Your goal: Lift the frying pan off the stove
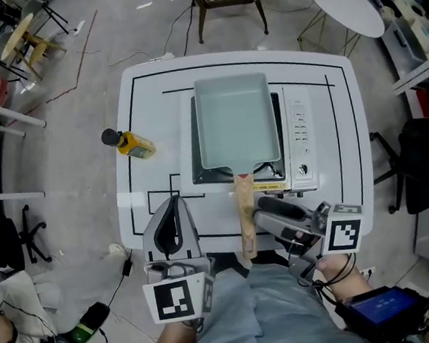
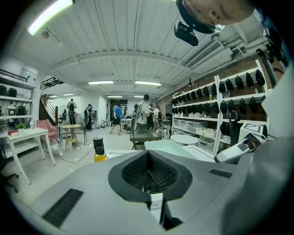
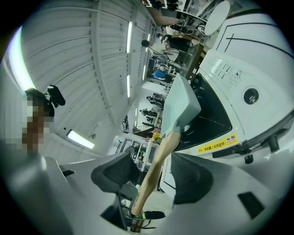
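The frying pan point(image 1: 236, 119) handle point(image 1: 245, 217) points toward the person point(image 1: 267, 313), inside released right tool point(image 3: 154, 172); left tool point(image 2: 148, 167) clenched.

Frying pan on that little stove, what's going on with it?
A person at a white table holds a gripper in each hand. The frying pan sits on the stove, its wooden handle pointing toward them. The right gripper is open, with the handle between its jaws but not squeezed. The left gripper is shut and empty. The pan isn't lifted yet.

Grey left gripper point(image 1: 173, 203) and right gripper point(image 1: 260, 209) bear black-and-white marker cubes point(image 1: 173, 300).
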